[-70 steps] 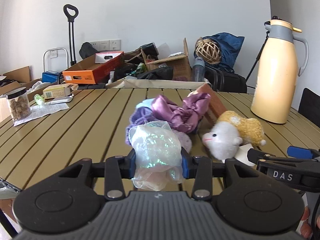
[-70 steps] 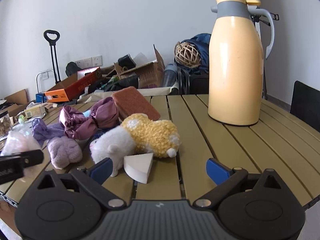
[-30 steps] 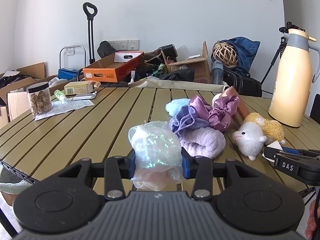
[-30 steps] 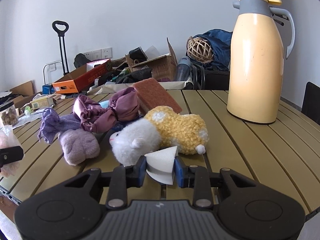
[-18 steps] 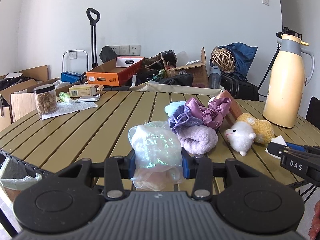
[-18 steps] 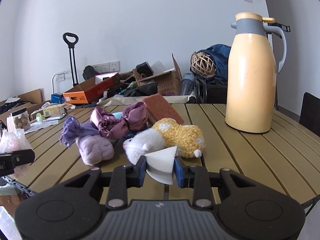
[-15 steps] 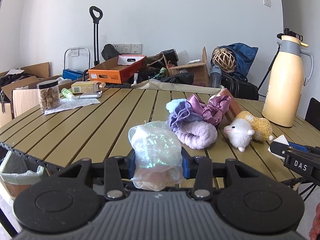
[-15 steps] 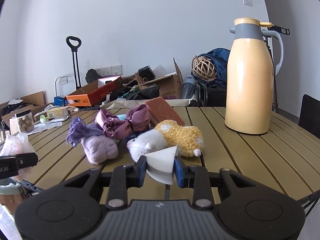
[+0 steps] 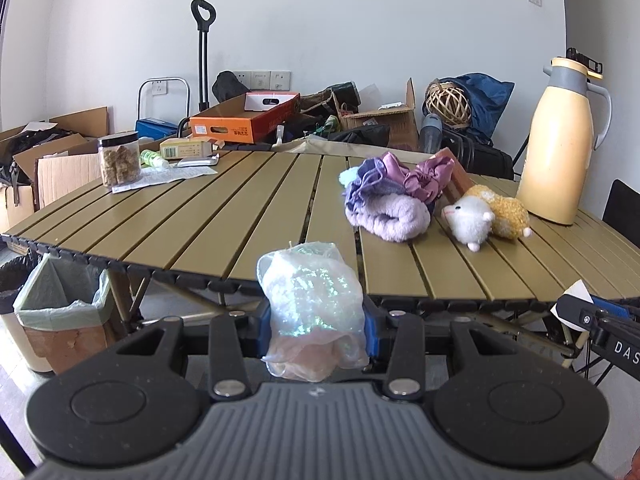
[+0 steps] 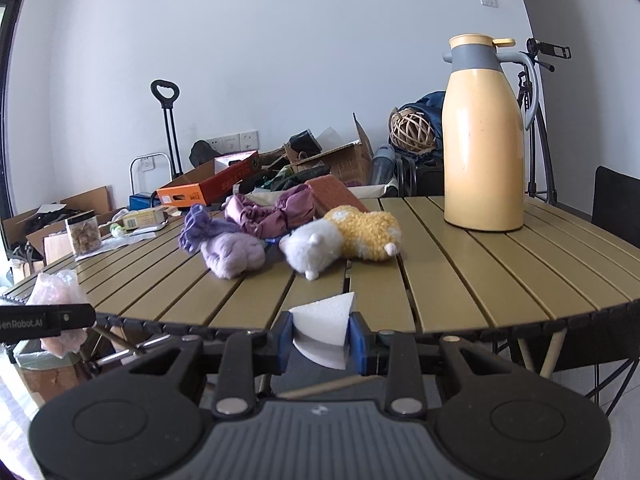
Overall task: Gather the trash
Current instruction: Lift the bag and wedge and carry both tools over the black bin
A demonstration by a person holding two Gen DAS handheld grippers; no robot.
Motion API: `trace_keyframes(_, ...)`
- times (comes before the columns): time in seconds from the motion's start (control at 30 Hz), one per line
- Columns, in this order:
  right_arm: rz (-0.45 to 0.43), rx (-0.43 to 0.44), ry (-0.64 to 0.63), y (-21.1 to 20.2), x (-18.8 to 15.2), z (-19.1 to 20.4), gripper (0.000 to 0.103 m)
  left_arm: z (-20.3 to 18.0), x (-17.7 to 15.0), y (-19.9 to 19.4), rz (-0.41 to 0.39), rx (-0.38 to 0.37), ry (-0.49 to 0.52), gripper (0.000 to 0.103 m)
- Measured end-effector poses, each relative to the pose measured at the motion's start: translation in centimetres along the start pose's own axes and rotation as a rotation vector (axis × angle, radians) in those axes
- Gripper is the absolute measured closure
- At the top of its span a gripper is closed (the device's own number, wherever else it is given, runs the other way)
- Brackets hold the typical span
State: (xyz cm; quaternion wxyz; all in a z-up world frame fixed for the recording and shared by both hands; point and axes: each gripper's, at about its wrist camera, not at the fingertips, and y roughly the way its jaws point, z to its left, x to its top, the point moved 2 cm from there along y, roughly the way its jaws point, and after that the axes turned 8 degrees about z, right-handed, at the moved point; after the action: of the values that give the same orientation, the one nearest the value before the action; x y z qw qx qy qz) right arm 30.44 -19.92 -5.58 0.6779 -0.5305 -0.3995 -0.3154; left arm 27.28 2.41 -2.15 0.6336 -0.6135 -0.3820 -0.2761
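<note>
My left gripper [image 9: 316, 322] is shut on a crumpled, shiny clear plastic wrapper [image 9: 310, 300], held just off the near edge of the slatted table [image 9: 240, 216]. The same wrapper [image 10: 56, 292] shows at the left of the right wrist view, behind the left gripper's finger. My right gripper [image 10: 322, 338] is shut on a white wedge of foam [image 10: 324, 328], also just past the table's near edge. Its tip and the white wedge [image 9: 570, 294] show at the right in the left wrist view. A bin lined with a pale green bag [image 9: 60, 304] stands on the floor at the lower left, below the table.
On the table lie a purple cloth pile [image 9: 392, 196], a white and yellow plush toy [image 9: 484, 216], a yellow thermos jug [image 9: 560, 144], a brown sponge [image 10: 334, 192] and a jar of snacks [image 9: 119, 158] on paper. Cardboard boxes and bags crowd the floor behind.
Both grippers have drawn back from over the table to just beyond its near edge, each keeping its piece. The bin at lower left has come into fuller view.
</note>
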Motion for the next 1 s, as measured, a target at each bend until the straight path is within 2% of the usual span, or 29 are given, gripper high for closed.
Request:
trace_keyframes(0.4, 0.14, 0.039, -0.027, -1.6, -5.2, 1.7, 0.074, 1.0, -4.8, -1.3, 0.087, 0.045, 0.037, 0.061)
trace_keyframes(0.7, 0.325, 0.071, -0.056, -1.1, -10.1, 3.5, 0.074, 1.0, -8.1, -1.0, 0.151, 0.082, 0.088, 0.061)
trace_keyframes(0.87, 0.446, 0.084, -0.084, -0.3, -13.2, 4.8, 0.074, 1.0, -10.4, 0.4, 0.246, 0.069, 0.098, 0.061)
trace_keyframes(1.0, 0.506, 0.085, -0.101, 0.3, -14.5, 5.4, 0.075, 1.0, -12.4, 2.0, 0.325, 0.086, 0.118, 0.061)
